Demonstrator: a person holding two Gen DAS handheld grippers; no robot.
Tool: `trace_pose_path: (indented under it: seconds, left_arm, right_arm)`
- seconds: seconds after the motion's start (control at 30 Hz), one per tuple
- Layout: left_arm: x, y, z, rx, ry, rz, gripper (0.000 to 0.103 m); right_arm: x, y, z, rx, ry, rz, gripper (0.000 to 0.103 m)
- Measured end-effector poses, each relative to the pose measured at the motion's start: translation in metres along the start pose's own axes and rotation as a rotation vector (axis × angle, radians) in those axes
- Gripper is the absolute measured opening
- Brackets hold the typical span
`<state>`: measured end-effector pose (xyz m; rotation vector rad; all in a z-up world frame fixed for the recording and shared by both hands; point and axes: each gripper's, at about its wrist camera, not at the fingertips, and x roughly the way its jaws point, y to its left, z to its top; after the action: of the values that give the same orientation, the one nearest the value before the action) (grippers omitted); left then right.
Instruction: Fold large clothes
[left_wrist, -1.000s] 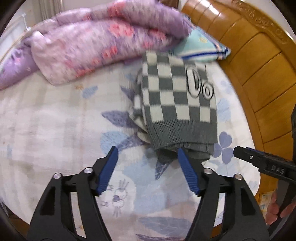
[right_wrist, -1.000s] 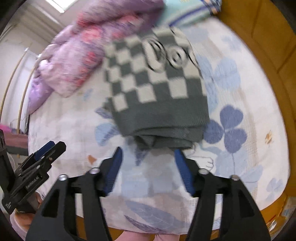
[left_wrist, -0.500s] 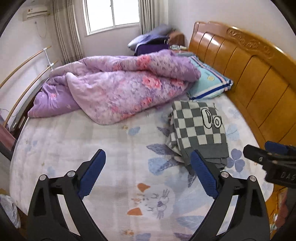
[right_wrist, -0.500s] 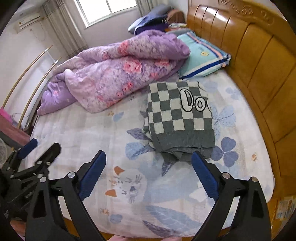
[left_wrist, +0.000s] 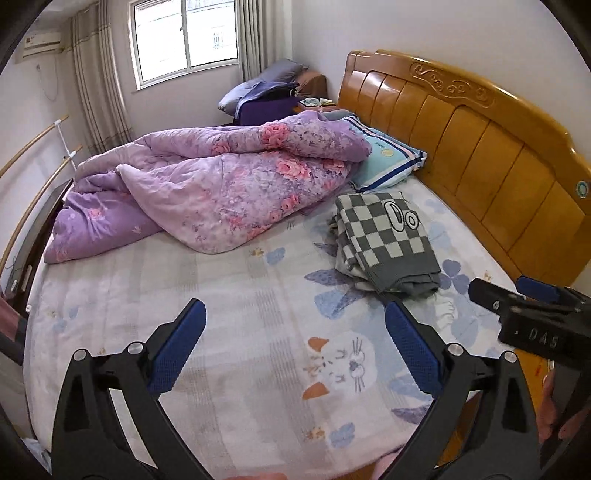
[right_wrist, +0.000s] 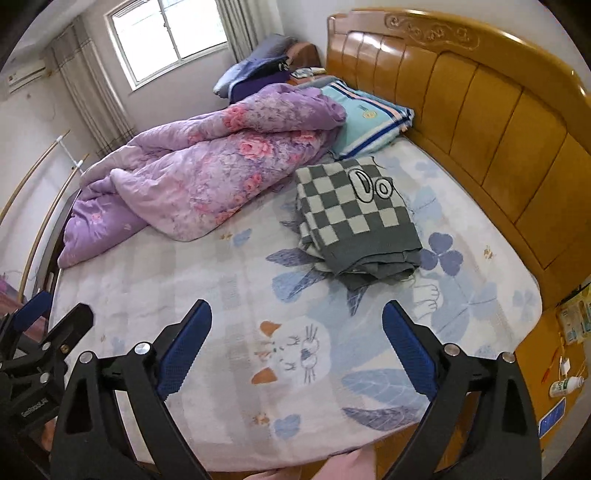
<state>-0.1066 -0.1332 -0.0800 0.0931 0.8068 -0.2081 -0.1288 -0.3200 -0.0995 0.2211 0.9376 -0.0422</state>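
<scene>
A grey-and-white checkered sweater (left_wrist: 384, 240) (right_wrist: 354, 218) lies folded into a thick stack on the bed sheet (left_wrist: 229, 295), near the headboard and just below the pillow. My left gripper (left_wrist: 294, 308) hangs above the sheet, well back from the sweater. Its jaws are opening and nothing is between them. My right gripper (right_wrist: 297, 307) is open and empty too, also held back and above the bed. In each wrist view the other gripper pokes in from the side: the right gripper (left_wrist: 508, 291) and the left gripper (right_wrist: 61, 308).
A rumpled purple floral quilt (left_wrist: 221, 184) covers the far left of the bed. A blue striped pillow (left_wrist: 388, 162) rests against the wooden headboard (left_wrist: 480, 155). Small bottles and packets (right_wrist: 569, 354) lie on the floor to the right of the bed.
Both grippers have pulled back and up from the sweater's near edge and opened wider. The folded sweater stays on the bed; the whole room is in view now.
</scene>
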Motion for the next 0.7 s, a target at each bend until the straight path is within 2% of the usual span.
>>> trace_pose_path:
  seconds: [0.17,0.23,0.33,0.7]
  left_arm:
    - [-0.014,0.006,-0.006,-0.023,-0.014,-0.027,0.098]
    - [-0.017,0.008,-0.009,-0.041,-0.021,-0.021,0.098]
    - [-0.017,0.012,-0.013,-0.076,-0.021,-0.021,0.098]
    - [-0.012,0.016,-0.01,-0.109,-0.03,-0.001,0.098]
  right_arm:
    - [-0.019,0.028,-0.012,-0.06,-0.045,-0.016,0.091]
    - [-0.02,0.031,-0.014,-0.074,-0.058,-0.039,0.091]
    - [-0.018,0.031,-0.014,-0.08,-0.056,-0.02,0.091]
    - [-0.009,0.036,-0.008,-0.116,-0.068,0.0,0.091]
